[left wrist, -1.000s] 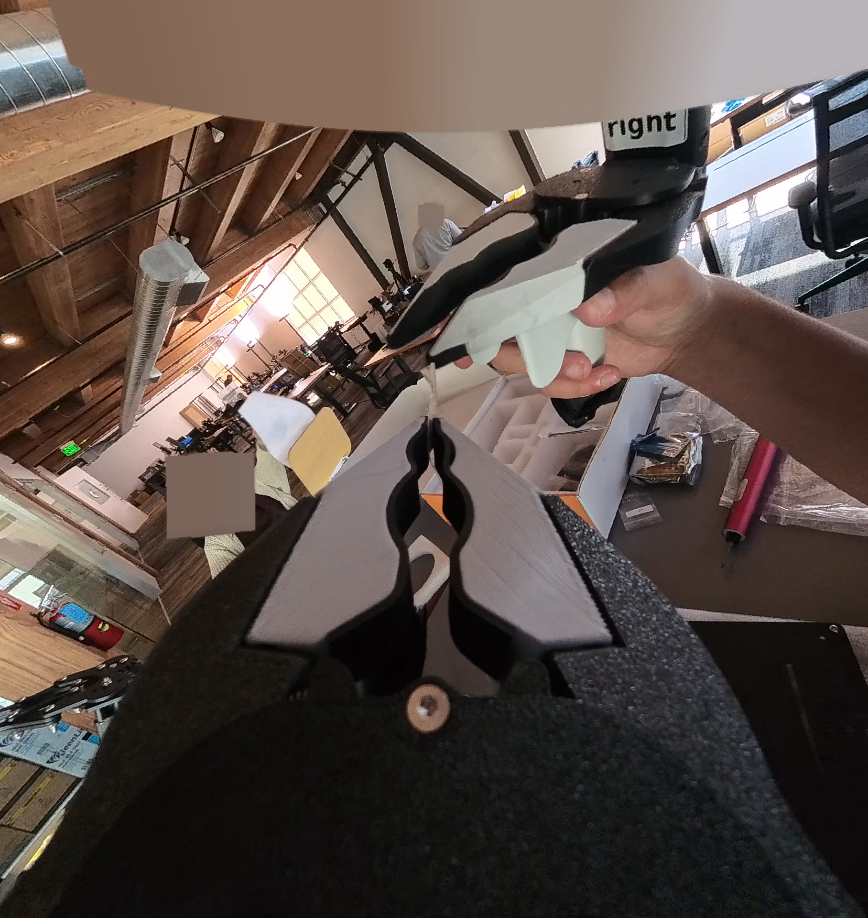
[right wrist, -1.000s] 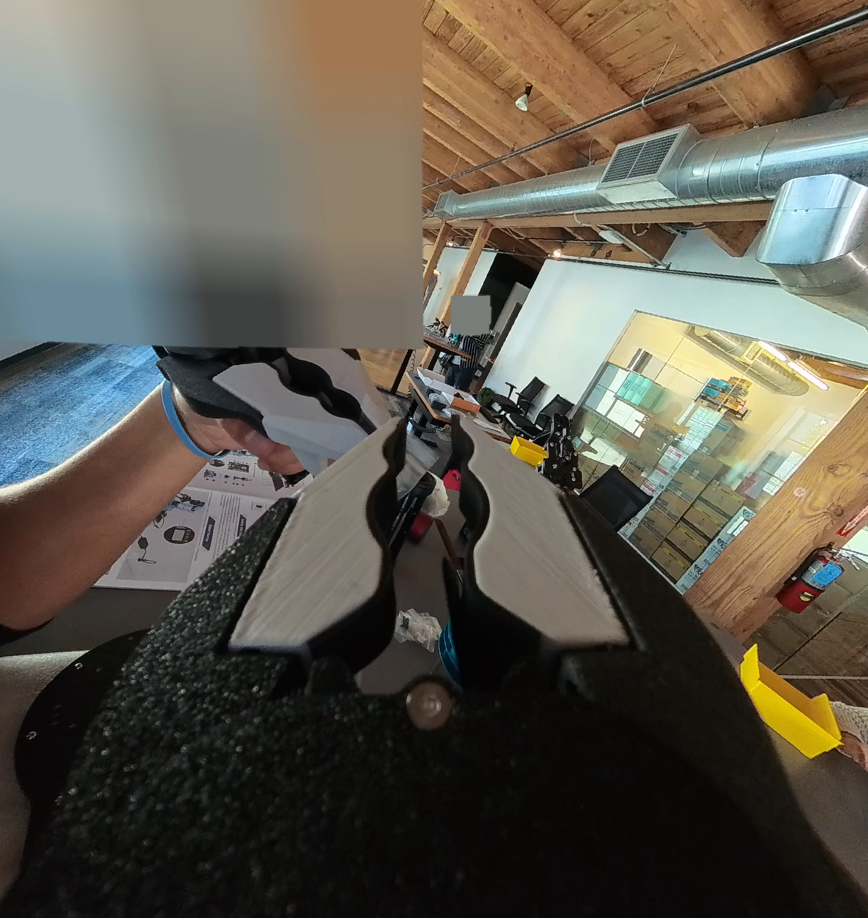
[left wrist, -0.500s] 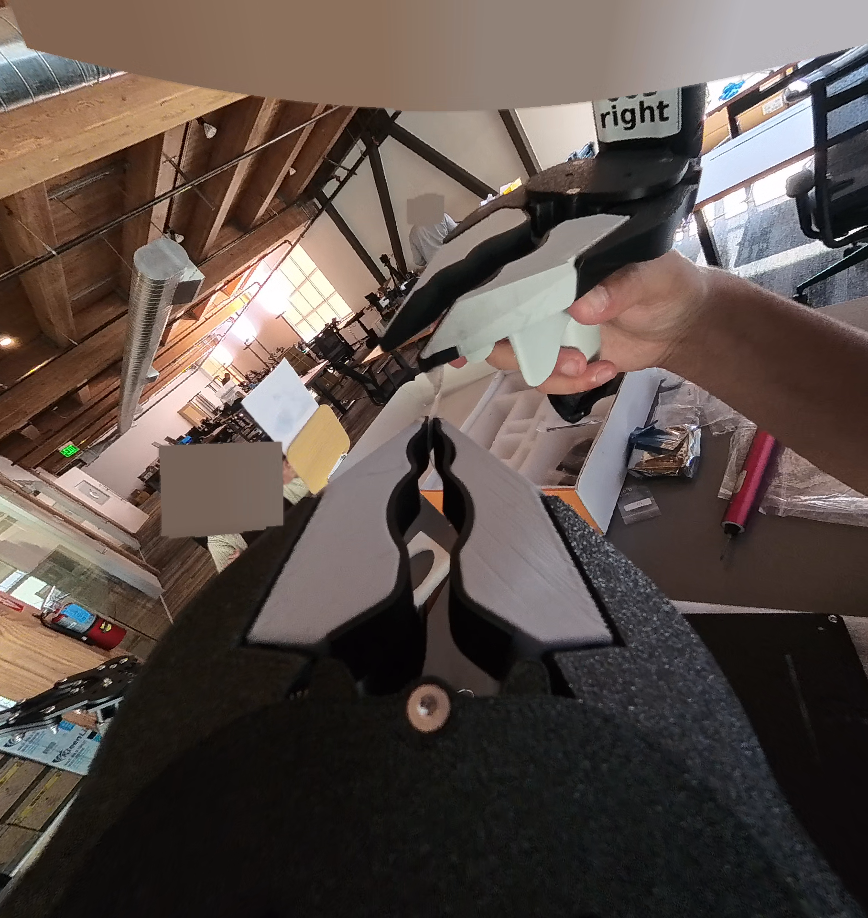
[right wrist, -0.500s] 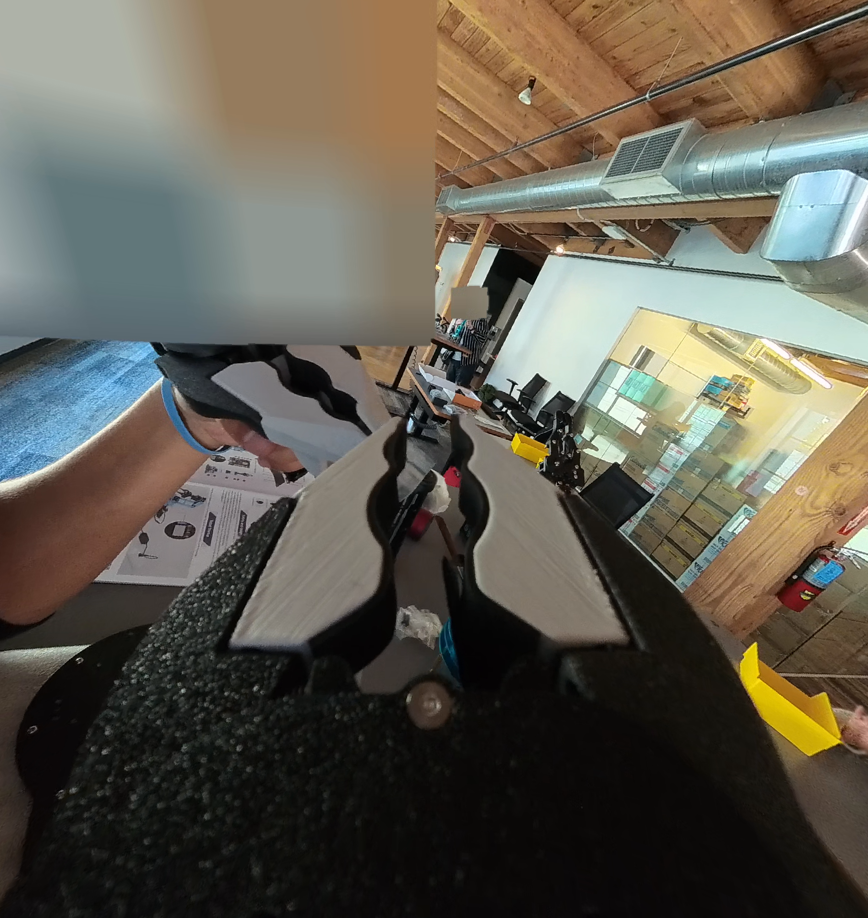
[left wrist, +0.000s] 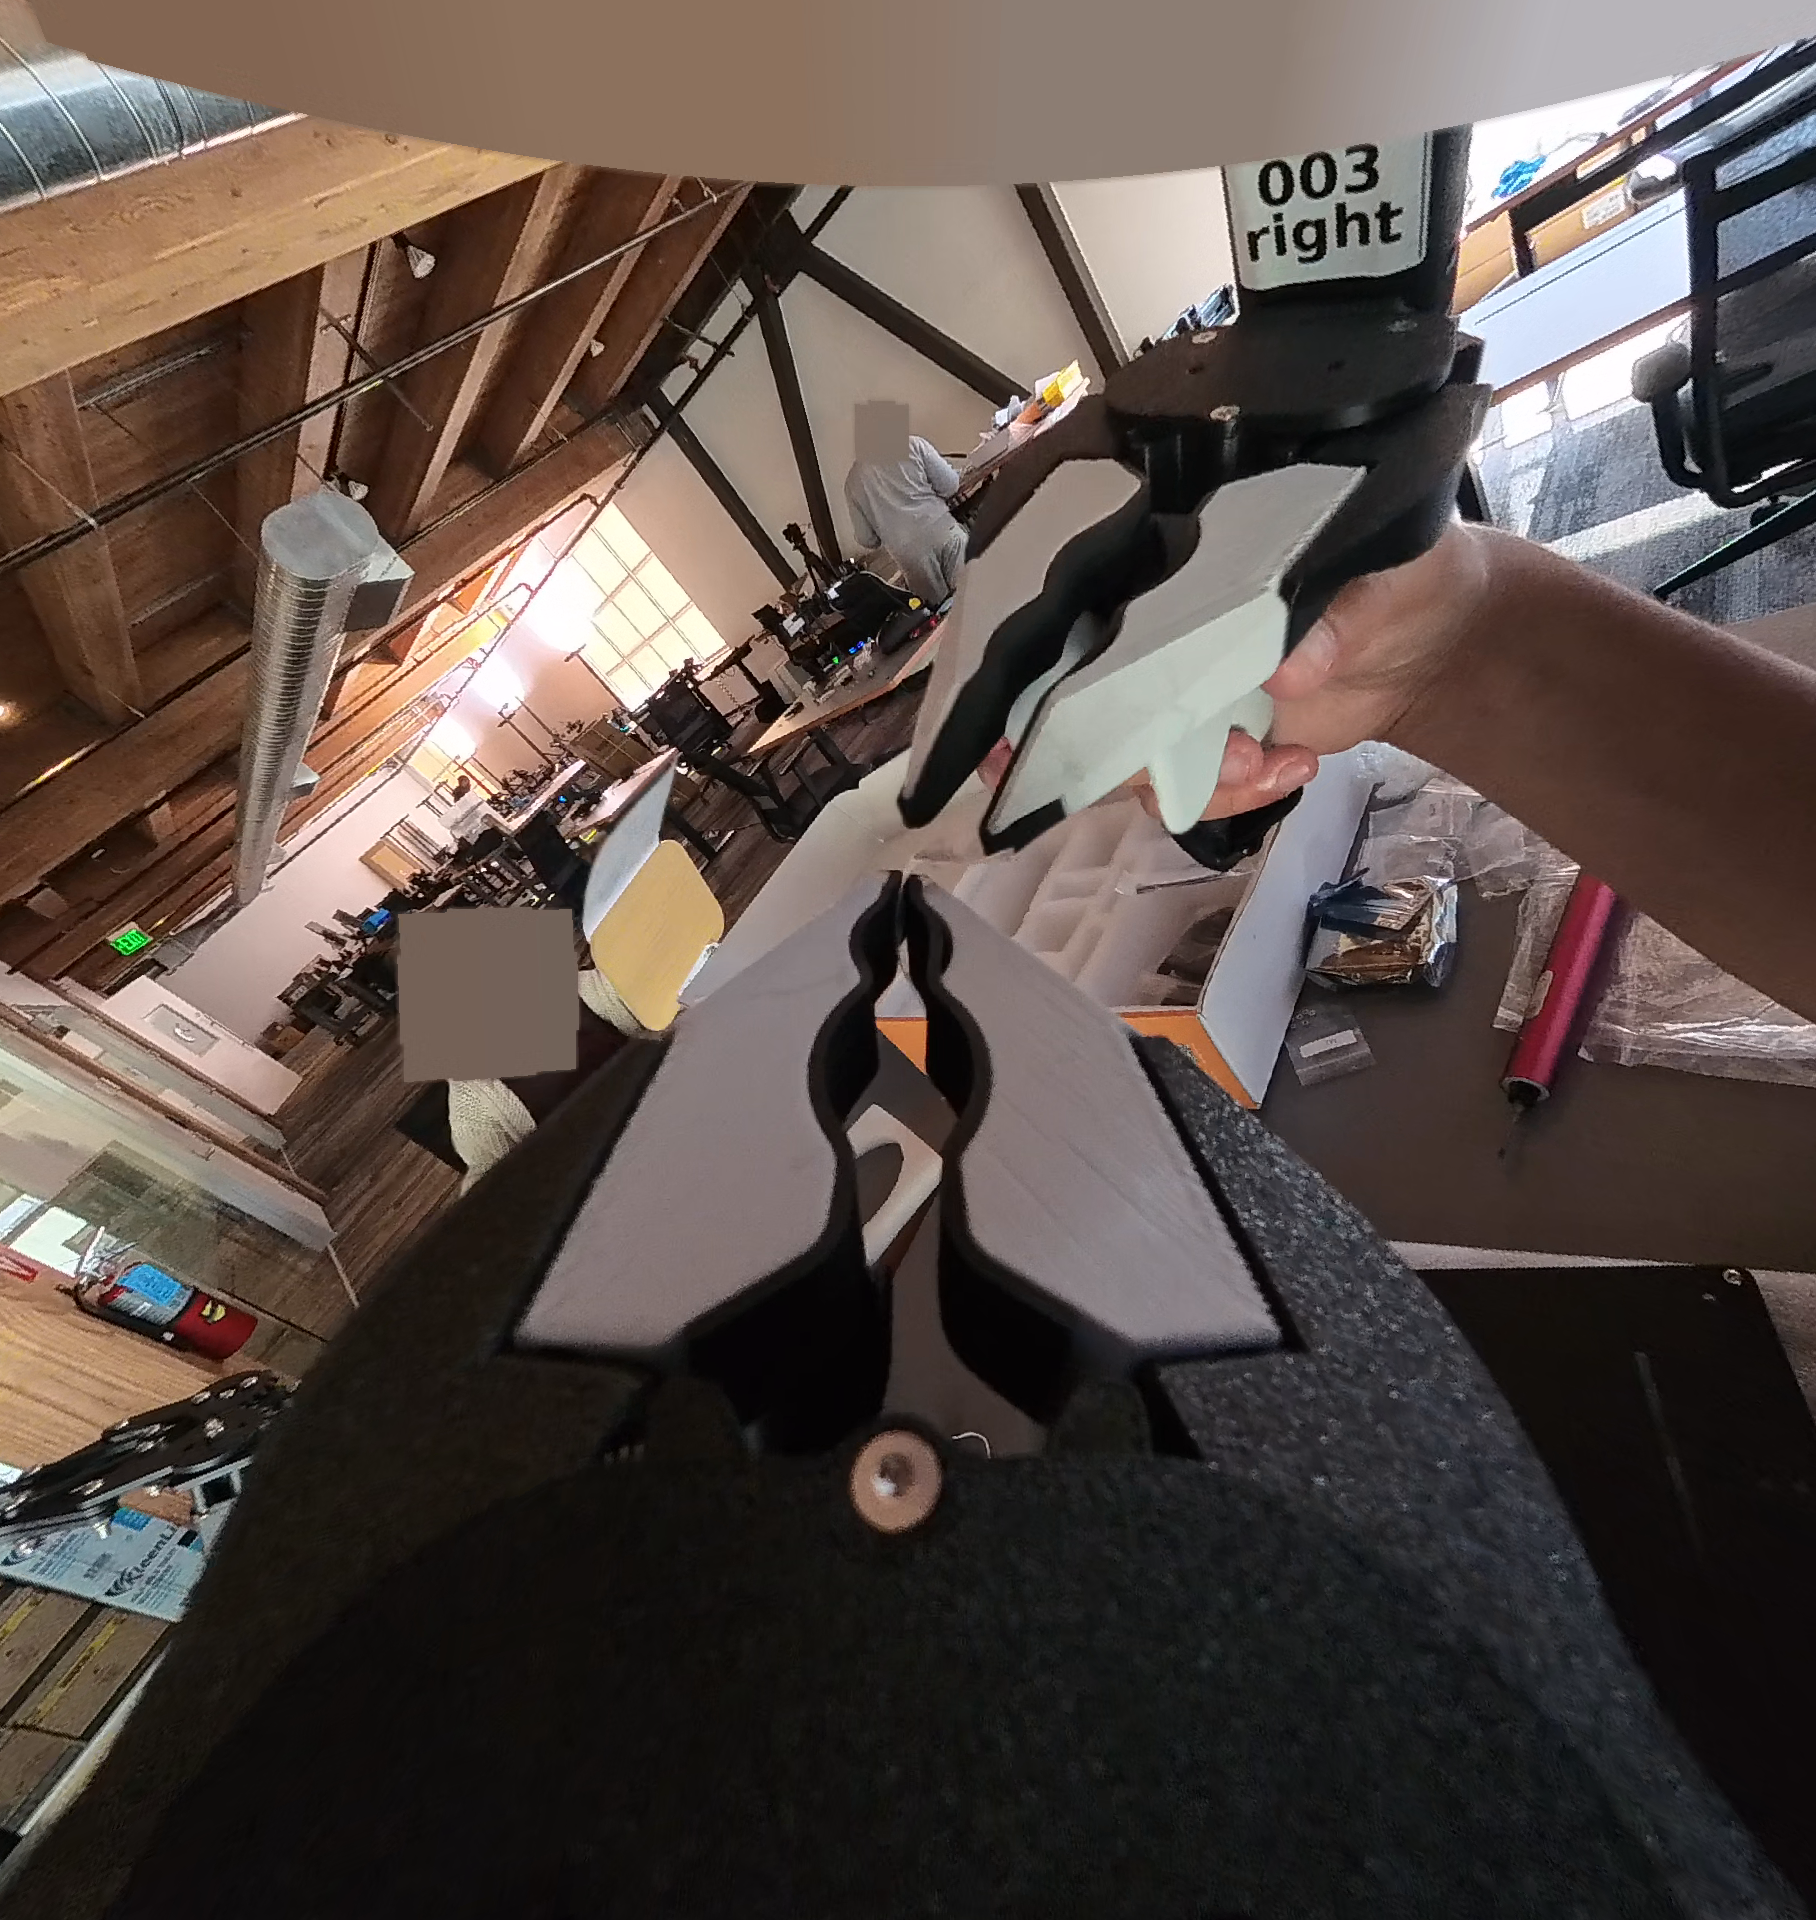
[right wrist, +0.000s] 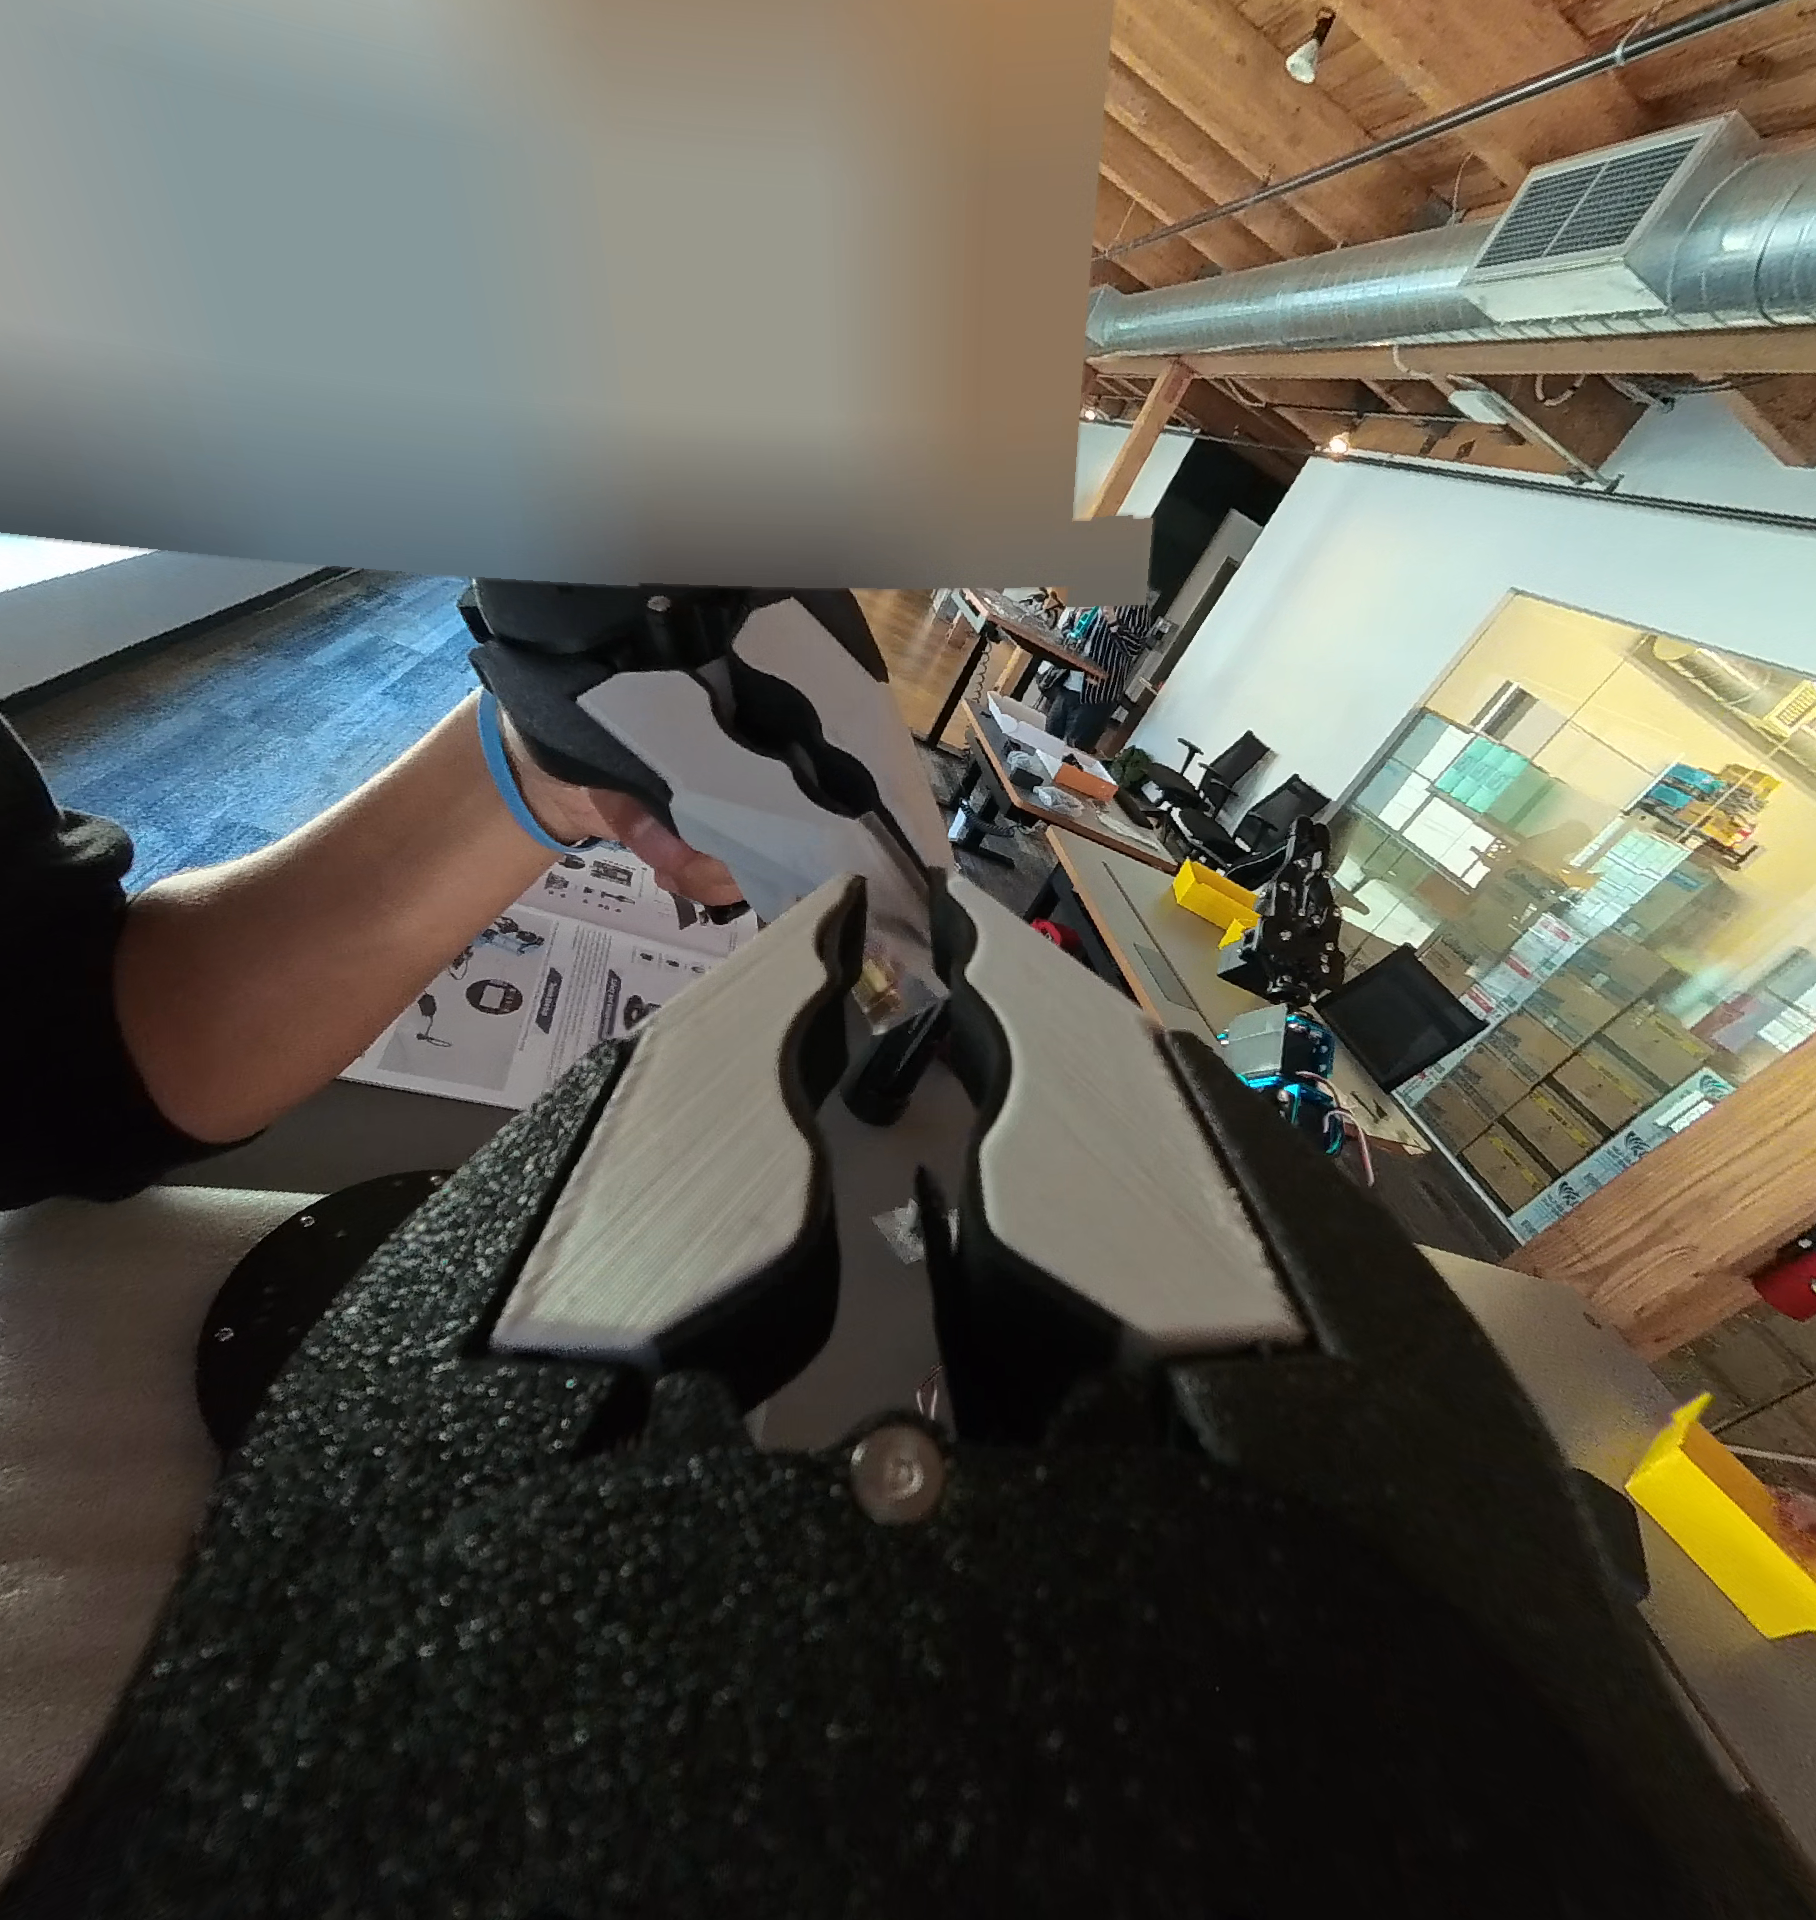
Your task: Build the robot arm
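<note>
My left gripper (left wrist: pixel 902 891) is held up in the air with its tips pressed together. In the right wrist view it (right wrist: pixel 883 831) points down at my right gripper's tips. A small clear packet (right wrist: pixel 899 961) with a brass piece inside hangs from its tips. My right gripper (right wrist: pixel 899 888) has its fingertips a little apart, and the packet lies in the gap between them. In the left wrist view the right gripper (left wrist: pixel 961 826) hovers just above and to the right of the left tips, gripped by a hand (left wrist: pixel 1340 665).
Below on the dark table are a white box with a moulded insert (left wrist: pixel 1091 914), a foil bag (left wrist: pixel 1392 925) and a red tube (left wrist: pixel 1558 987). A printed sheet (right wrist: pixel 530 987), a black round plate (right wrist: pixel 291 1278) and a yellow bin (right wrist: pixel 1756 1548) also lie there. People stand far off. My two grippers' fingertips are within a few centimetres of each other.
The two grippers have drawn together until their tips nearly meet. The right gripper has turned, so both of its fingers now face the left camera. The packet now shows between the right fingers.
</note>
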`<state>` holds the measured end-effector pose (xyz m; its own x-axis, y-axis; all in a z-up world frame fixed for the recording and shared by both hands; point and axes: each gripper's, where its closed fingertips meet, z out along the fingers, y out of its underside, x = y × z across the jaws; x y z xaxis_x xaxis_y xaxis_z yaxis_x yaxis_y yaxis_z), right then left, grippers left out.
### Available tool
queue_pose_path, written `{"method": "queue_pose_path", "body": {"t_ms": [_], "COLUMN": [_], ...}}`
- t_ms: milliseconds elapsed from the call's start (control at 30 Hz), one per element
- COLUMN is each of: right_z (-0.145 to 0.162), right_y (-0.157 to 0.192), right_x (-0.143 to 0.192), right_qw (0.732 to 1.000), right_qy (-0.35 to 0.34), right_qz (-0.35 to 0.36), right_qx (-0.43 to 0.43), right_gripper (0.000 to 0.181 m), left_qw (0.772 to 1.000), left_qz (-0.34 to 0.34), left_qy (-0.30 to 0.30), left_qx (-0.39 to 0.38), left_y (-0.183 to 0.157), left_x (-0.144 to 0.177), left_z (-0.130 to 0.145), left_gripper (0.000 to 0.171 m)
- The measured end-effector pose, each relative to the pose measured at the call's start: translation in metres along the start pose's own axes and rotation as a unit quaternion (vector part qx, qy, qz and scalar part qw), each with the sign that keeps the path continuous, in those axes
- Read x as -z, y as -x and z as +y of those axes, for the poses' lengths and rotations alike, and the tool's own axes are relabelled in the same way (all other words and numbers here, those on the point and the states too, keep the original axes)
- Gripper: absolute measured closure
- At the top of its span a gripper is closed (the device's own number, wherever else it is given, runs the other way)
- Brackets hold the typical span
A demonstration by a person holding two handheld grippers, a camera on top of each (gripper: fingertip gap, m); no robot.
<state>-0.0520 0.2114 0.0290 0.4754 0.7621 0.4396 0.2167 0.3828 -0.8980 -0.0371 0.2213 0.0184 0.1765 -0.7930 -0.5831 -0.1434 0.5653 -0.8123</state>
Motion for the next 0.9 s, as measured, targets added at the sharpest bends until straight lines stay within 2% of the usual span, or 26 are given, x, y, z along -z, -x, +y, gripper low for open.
{"method": "queue_pose_path", "body": {"t_ms": [233, 300, 367, 467, 533, 567, 600, 700, 800, 900], "right_z": [0.005, 0.003, -0.007, -0.022, -0.030, -0.029, -0.025, -0.002, 0.048, 0.087], "right_y": [0.006, 0.003, 0.004, 0.015, 0.044, 0.062, 0.077, 0.122, 0.187, 0.238], "right_x": [0.007, 0.012, 0.020, 0.029, 0.028, 0.027, 0.026, 0.023, 0.025, 0.026], "right_qw": [0.999, 0.998, 0.997, 0.998, 0.999, 0.995, 0.990, 0.970, 0.946, 0.907], "right_qy": [0.028, 0.041, 0.042, 0.023, -0.005, -0.001, 0.012, 0.054, 0.107, 0.113], "right_qz": [-0.011, 0.014, 0.035, 0.029, -0.046, -0.094, -0.129, -0.169, -0.161, -0.140], "right_qx": [0.011, 0.042, 0.062, 0.060, 0.012, -0.021, -0.050, -0.166, -0.260, -0.381], "right_gripper": [0.161, 0.165, 0.172, 0.167, 0.161, 0.151, 0.149, 0.145, 0.142, 0.141], "left_qw": [1.000, 0.999, 0.997, 0.983, 0.964, 0.954, 0.944, 0.921, 0.890, 0.843], "left_qz": [0.018, 0.035, 0.062, 0.132, 0.179, 0.192, 0.204, 0.198, 0.184, 0.177], "left_qy": [-0.002, -0.011, -0.035, -0.084, -0.106, -0.113, -0.117, -0.101, -0.069, -0.047], "left_qx": [0.002, 0.009, 0.030, 0.099, 0.166, 0.199, 0.231, 0.320, 0.412, 0.506], "left_y": [-0.005, -0.010, -0.019, -0.037, -0.048, -0.054, -0.063, -0.099, -0.154, -0.204], "left_x": [0.001, 0.003, 0.007, 0.018, 0.033, 0.042, 0.053, 0.084, 0.109, 0.126], "left_z": [0.001, -0.002, -0.011, -0.029, -0.040, -0.042, -0.040, -0.013, 0.025, 0.053], "left_gripper": [0.171, 0.171, 0.171, 0.171, 0.171, 0.171, 0.171, 0.171, 0.171, 0.171]}}
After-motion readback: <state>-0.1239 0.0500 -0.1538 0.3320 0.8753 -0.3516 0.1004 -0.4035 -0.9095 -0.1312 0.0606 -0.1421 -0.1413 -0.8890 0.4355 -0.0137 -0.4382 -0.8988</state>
